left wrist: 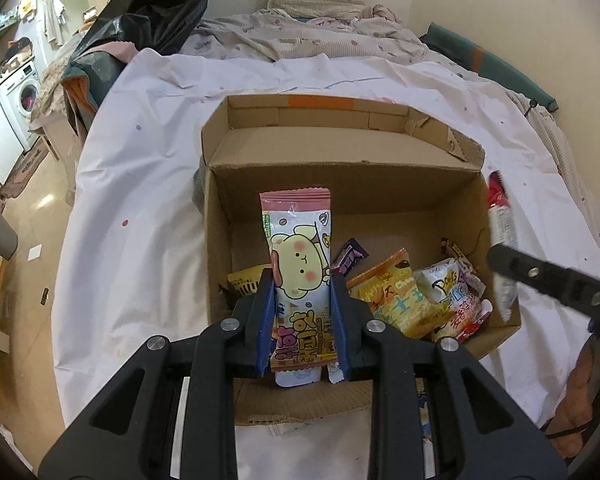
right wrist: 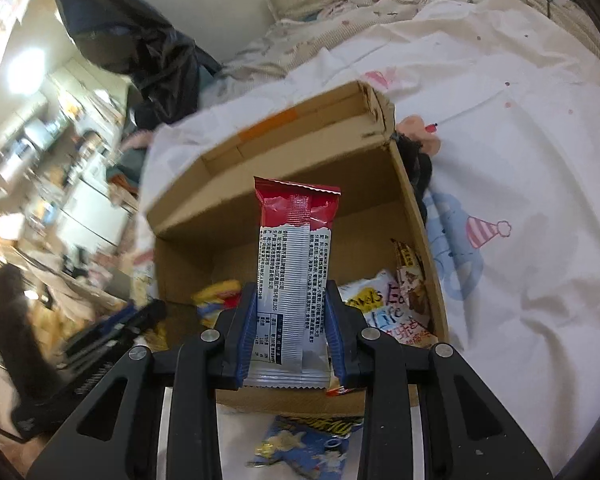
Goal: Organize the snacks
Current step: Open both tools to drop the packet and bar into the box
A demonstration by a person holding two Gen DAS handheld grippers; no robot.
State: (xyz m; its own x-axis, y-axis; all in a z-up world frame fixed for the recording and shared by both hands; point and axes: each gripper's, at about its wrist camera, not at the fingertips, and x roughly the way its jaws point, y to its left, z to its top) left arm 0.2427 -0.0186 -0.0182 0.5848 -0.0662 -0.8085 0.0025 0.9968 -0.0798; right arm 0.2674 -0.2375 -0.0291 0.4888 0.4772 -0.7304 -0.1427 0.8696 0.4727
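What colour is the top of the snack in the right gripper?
Red, above a silver-white printed part. The snack shows best in the right wrist view.

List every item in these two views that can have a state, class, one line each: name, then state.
Brown cardboard box: open, flaps up, partly filled with snacks.
Pink cartoon-bear snack packet: sealed, upright, clamped.
Red and silver snack packet: sealed, upright, clamped.
Left gripper: shut on the pink packet.
Right gripper: shut on the red packet.
Yellow cheese snack bag: sealed, lying in the box.

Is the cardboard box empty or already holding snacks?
Partly filled: the cardboard box holds several snack packets along its near side; its far floor is bare.
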